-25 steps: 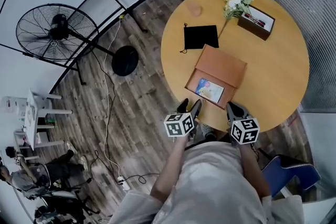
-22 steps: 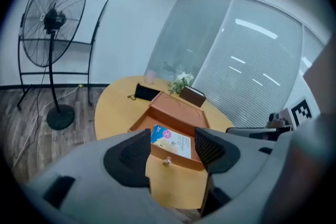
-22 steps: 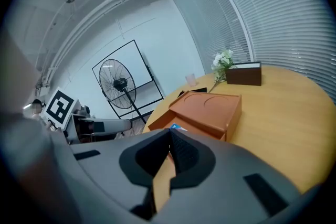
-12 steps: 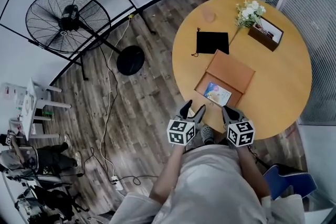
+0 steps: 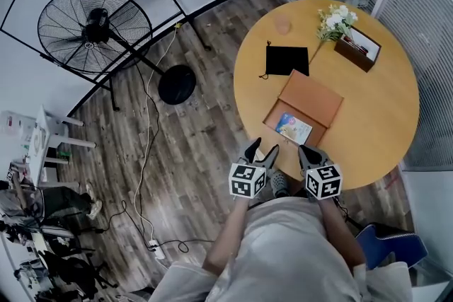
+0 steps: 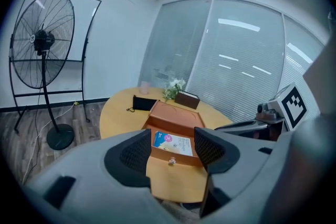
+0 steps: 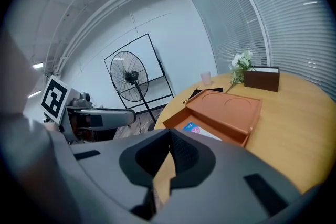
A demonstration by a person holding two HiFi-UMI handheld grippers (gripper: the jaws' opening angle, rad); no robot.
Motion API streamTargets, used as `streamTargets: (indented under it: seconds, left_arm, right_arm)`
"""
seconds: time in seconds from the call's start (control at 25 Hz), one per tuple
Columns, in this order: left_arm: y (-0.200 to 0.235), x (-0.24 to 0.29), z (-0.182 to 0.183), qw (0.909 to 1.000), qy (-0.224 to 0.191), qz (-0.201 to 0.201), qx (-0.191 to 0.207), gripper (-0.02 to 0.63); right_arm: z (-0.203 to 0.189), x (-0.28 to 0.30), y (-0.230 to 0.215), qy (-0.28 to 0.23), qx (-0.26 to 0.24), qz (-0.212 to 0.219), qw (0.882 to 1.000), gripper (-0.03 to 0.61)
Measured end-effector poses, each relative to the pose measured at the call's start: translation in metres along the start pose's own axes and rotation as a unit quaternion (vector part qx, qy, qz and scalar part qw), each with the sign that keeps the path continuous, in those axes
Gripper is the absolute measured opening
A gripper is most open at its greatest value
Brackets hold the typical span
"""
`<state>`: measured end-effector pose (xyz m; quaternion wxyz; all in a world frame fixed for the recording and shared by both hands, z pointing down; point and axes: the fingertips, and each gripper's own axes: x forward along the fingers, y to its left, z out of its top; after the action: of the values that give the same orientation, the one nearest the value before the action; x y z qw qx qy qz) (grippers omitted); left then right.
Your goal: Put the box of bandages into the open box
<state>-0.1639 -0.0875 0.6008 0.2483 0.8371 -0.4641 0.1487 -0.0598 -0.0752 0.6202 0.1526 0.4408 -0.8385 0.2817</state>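
One box of bandages (image 5: 294, 128) lay flat in the tray of the open box (image 5: 312, 97), just below centre in the head view. Its printed face was up, and the lid was folded back toward the upper right. Judged from that, the placing looked done.

The left gripper (image 5: 262, 150) sat below the tray at the near table edge. Its jaws were apart with only the tray showing through the gap, so it was released and empty. The right gripper (image 5: 306, 151), beside it, had its jaws pressed together on nothing, so it was clenched and empty. Both were held close to the person's body, likely a rest pose that kept them off the box.

Farther up the table (image 5: 375, 109) were a black pouch (image 5: 288, 59) near the lid, then a cup (image 5: 283, 26), flowers (image 5: 337, 16) and a dark brown box (image 5: 357, 47). None of them touched the open box. A standing fan (image 5: 95, 28) filled the upper left, on the wood floor.
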Motion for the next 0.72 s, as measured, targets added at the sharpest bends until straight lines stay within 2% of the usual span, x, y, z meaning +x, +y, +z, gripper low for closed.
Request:
streamTargets:
  seconds: [0.52,0.6,0.68,0.72]
  left_arm:
    - [-0.018,0.003,-0.003,0.9996,0.003,-0.012,0.024,0.201]
    - [-0.016,0.002,-0.002,0.9998,-0.003,-0.004,0.020,0.163]
    - [-0.011,0.001,-0.001,0.9999,-0.009,0.008,0.007,0.088]
    - [-0.009,0.002,0.000,0.9999,-0.011,0.011,0.000,0.082]
  right_arm:
    - [-0.007,-0.019,-0.013,-0.005,0.006,-0.021,1.000,-0.002]
    - [-0.008,-0.022,-0.014,-0.006,0.006,-0.025,1.000,-0.002]
    - [-0.010,-0.026,-0.018,-0.007,0.008,-0.031,0.999,-0.002]
    - [-0.011,-0.028,-0.020,-0.008,0.010,-0.035,0.999,-0.002]
